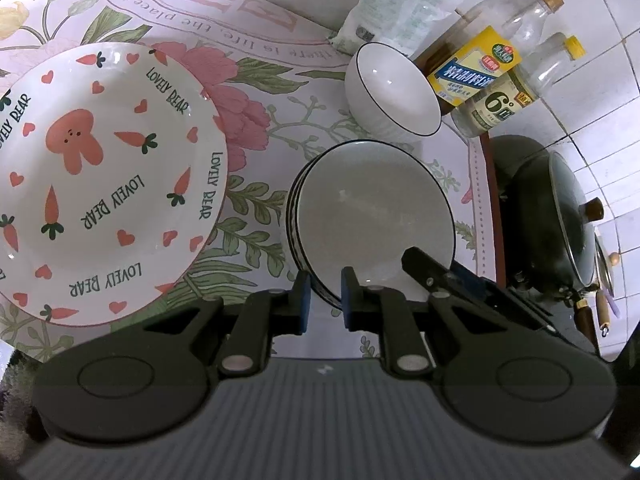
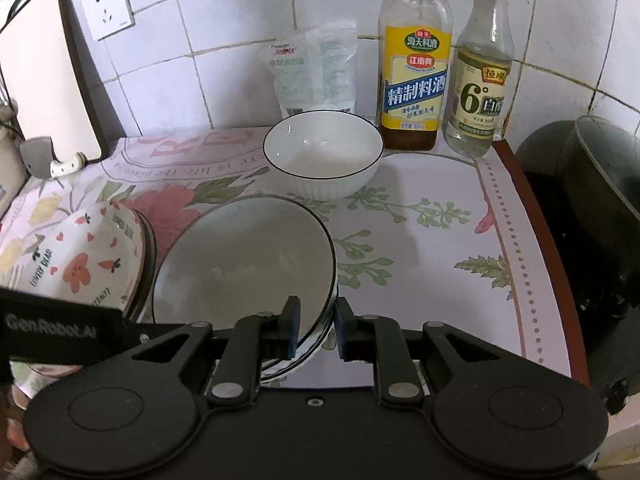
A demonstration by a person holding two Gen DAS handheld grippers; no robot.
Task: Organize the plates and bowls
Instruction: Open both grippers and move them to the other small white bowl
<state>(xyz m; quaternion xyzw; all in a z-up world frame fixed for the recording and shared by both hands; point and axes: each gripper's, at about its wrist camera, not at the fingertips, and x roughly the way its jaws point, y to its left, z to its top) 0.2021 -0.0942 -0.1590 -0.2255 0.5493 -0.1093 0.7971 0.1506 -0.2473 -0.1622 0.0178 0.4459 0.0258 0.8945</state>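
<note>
A stack of white plates with dark rims sits mid-table, also in the right wrist view. My left gripper straddles the near rim of the stack, jaws close around it. My right gripper straddles the stack's right rim the same way; its tip also shows in the left wrist view. A large carrot-and-bear patterned plate lies to the left, seen also in the right wrist view. A white ribbed bowl stands behind the stack, also in the right wrist view.
Two bottles and a salt bag stand against the tiled wall. A dark wok with lid sits right of the table edge. A cutting board leans at the back left.
</note>
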